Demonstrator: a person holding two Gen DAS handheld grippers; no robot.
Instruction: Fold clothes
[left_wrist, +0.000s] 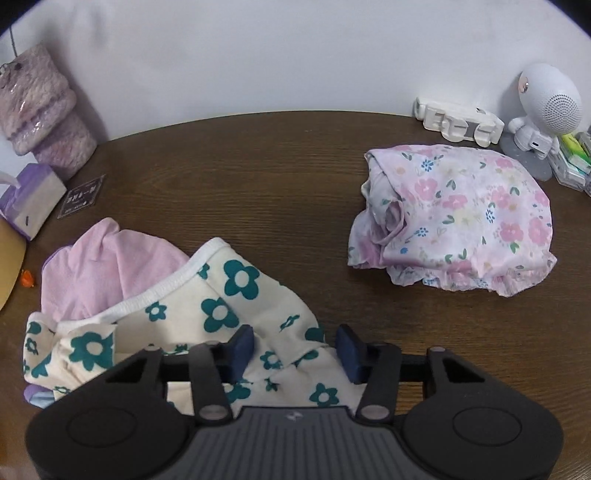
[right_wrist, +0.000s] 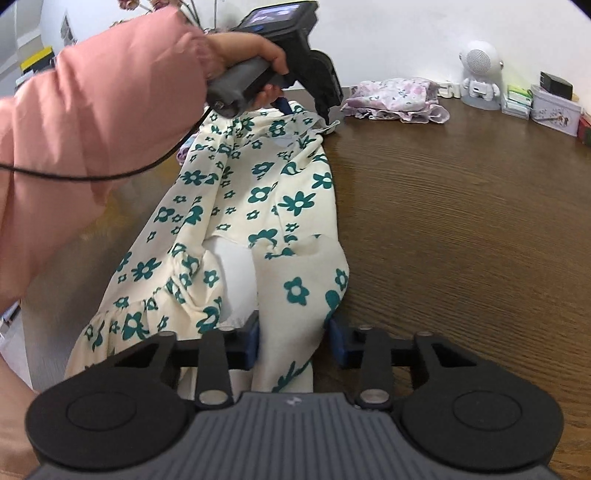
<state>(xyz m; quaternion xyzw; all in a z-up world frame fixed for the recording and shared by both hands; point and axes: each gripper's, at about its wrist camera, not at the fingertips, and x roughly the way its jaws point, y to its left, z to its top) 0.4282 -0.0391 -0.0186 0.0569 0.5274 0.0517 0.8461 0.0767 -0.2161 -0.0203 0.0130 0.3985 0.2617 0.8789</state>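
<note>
Garments: 3 | cream garment (right_wrist: 258, 206) with teal flowers, crumpled lengthwise along near-left of table (right_wrist: 461, 221) | pink garment (left_wrist: 99, 266) under its far end | floral bundle (left_wrist: 461, 218) folded, far right | left gripper (left_wrist: 295, 350): part-spread, cloth between pads, grip unclear | right gripper (right_wrist: 293, 343): pinching cream cloth.

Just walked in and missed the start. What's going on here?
A person is folding clothes on a brown table with two handheld grippers. The left gripper and right gripper each have part of a cream, green-flowered garment between their fingers. A pink floral garment lies bundled farther back.
</note>
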